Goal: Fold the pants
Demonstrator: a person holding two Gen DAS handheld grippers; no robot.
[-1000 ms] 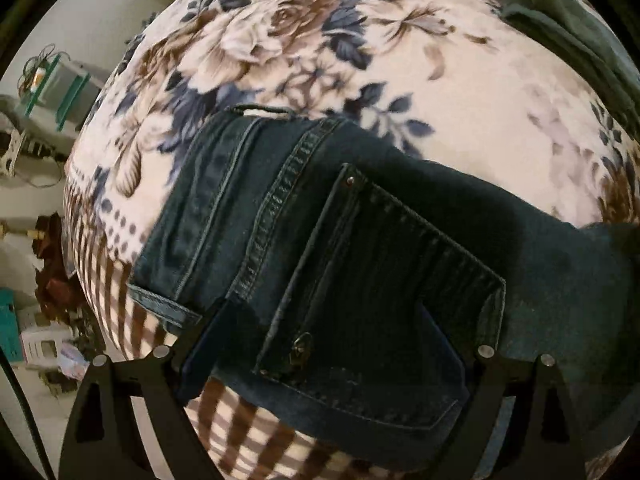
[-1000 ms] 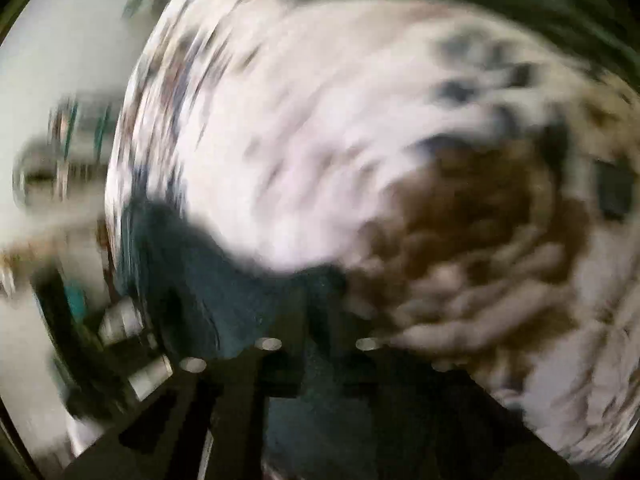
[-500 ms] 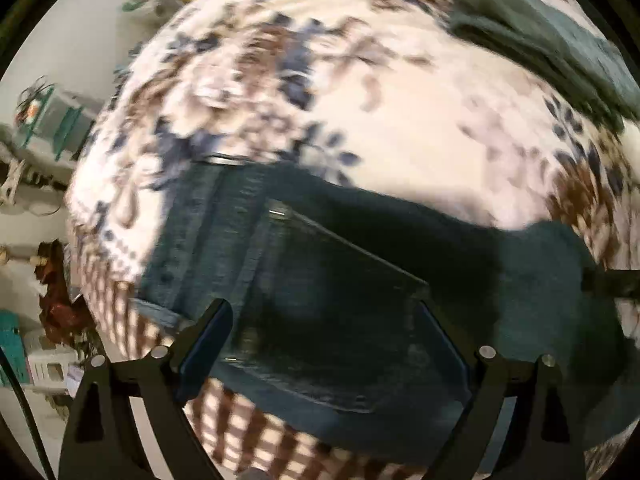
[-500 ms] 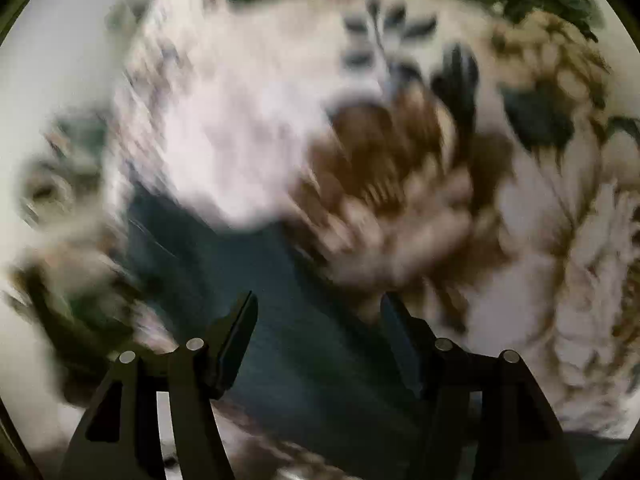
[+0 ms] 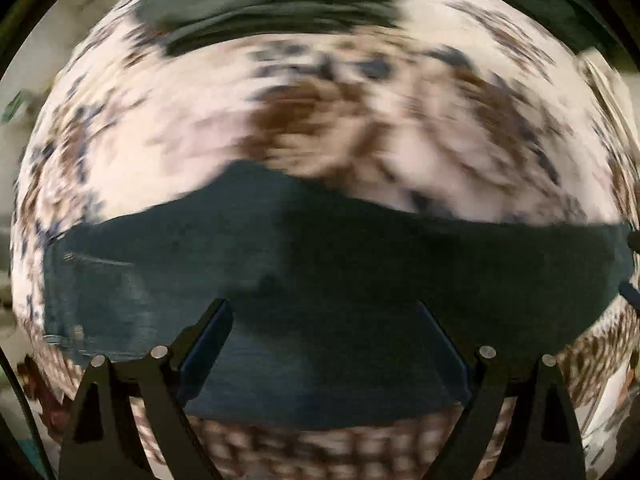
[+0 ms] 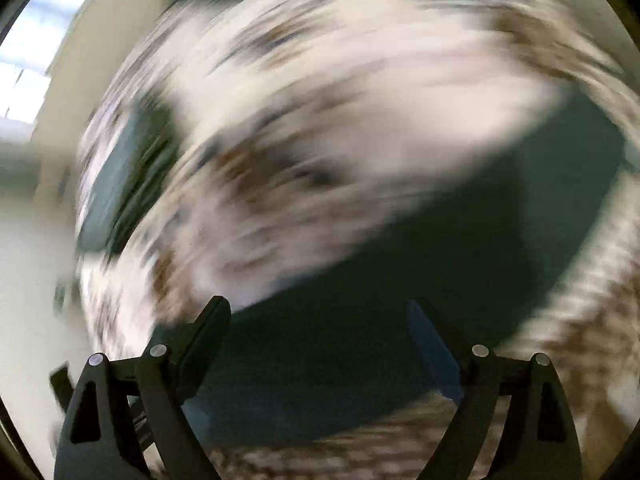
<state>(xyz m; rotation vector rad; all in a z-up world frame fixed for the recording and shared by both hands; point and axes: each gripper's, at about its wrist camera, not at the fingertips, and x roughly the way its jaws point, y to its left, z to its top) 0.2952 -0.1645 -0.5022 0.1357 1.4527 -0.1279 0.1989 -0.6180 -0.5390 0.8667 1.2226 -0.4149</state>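
Image quality: both wrist views smeared by motion; fine detail unreadable.

Left gripper [image 5: 324, 316]: fingers spread wide apart, nothing between them. Dark denim fills the gap beyond the tips; contact with the cloth cannot be told.

Right gripper [image 6: 318, 316]: fingers also wide apart, nothing clamped. Tips sit over dark denim; whether they touch it cannot be told.

Jeans [image 5: 340, 280]: dark blue, lying flat as a long band across the near part of the floral blanket [image 5: 200, 132], running left to right in the left wrist view. Lighter, worn denim with a seam at the left end. In the right wrist view the jeans [image 6: 460, 260] run from the near centre up toward the far right.

Blanket: cream with brown and blue flowers; a brown checked border [image 5: 340, 452] shows along the near edge, below the jeans.

Second garment [image 5: 272, 0]: dark green-grey folded cloth at the far side of the blanket, well apart from the jeans; also visible at far left [image 6: 120, 184] in the right wrist view.
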